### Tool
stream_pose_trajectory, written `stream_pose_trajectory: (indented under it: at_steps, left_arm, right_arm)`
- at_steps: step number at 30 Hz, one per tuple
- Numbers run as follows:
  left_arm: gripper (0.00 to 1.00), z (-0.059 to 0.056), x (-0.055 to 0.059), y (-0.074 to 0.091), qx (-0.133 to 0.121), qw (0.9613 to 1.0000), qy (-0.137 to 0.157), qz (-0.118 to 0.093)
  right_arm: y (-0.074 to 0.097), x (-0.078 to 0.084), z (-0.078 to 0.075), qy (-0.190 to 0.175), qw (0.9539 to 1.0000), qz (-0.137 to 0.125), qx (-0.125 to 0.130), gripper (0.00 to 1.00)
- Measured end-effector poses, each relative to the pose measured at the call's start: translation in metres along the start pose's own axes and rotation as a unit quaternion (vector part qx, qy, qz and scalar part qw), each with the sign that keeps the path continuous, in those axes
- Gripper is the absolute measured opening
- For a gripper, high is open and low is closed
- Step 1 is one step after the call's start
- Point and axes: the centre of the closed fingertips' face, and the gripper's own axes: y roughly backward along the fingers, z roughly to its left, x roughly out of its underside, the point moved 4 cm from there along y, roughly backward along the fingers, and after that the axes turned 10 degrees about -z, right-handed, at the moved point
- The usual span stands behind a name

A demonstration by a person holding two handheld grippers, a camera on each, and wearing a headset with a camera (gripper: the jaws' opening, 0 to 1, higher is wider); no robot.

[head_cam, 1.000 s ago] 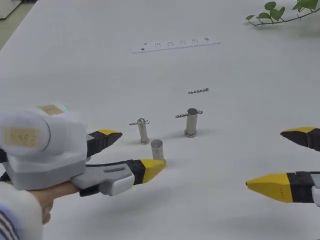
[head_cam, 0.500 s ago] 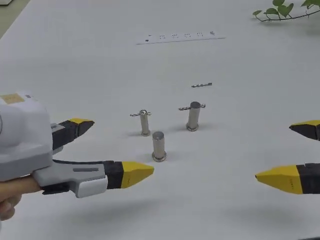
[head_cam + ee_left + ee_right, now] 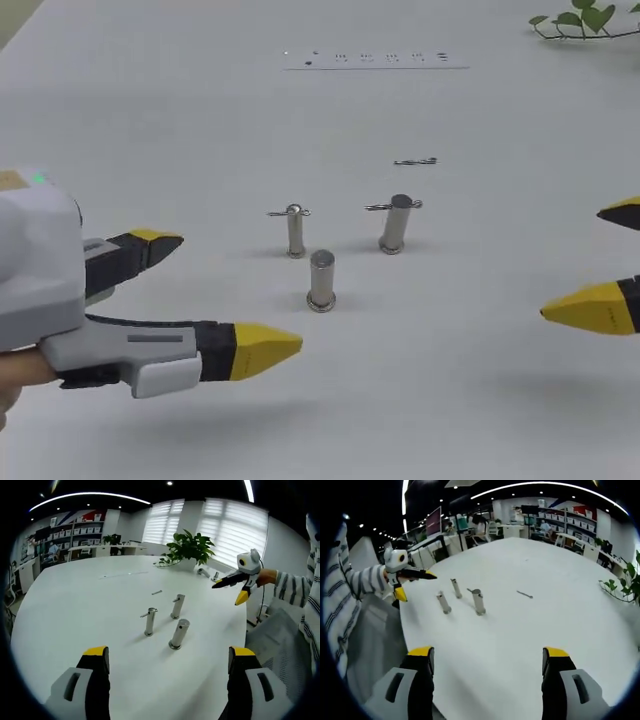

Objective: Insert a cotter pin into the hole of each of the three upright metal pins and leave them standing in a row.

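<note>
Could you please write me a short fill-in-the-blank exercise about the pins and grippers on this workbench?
1. The back-left metal pin and the back-right metal pin each have a ___ through the top.
2. The front metal pin carries ___ cotter pin.
3. Exactly ___ loose cotter pin lies on the table.
4. The left gripper and the right gripper both have their jaws ___, holding nothing.

Missing words: cotter pin; no; one; open.

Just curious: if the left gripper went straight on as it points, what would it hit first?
Probably the nearest metal pin, the bare one, standing ahead of the open left gripper; depth is unclear.
</note>
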Motion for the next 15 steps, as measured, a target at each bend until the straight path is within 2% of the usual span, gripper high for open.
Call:
stream_pose_trajectory:
  at_steps: [3,7,15]
  left_arm:
    - [0.99,-0.002,0.003,0.000,0.000,1.0000,0.004,0.004]
    - [0.99,-0.006,0.005,0.000,0.002,1.0000,0.007,0.005]
    - [0.99,-0.010,0.004,0.001,0.008,0.9999,0.007,0.004]
  right_arm:
    - [-0.006,-0.006,-0.012,0.011,0.9997,0.020,-0.005,0.87]
    - [-0.015,-0.018,-0.025,0.030,0.9989,0.033,-0.016,0.86]
    - [-0.038,-0.040,-0.049,0.089,0.9924,0.077,-0.039,0.82]
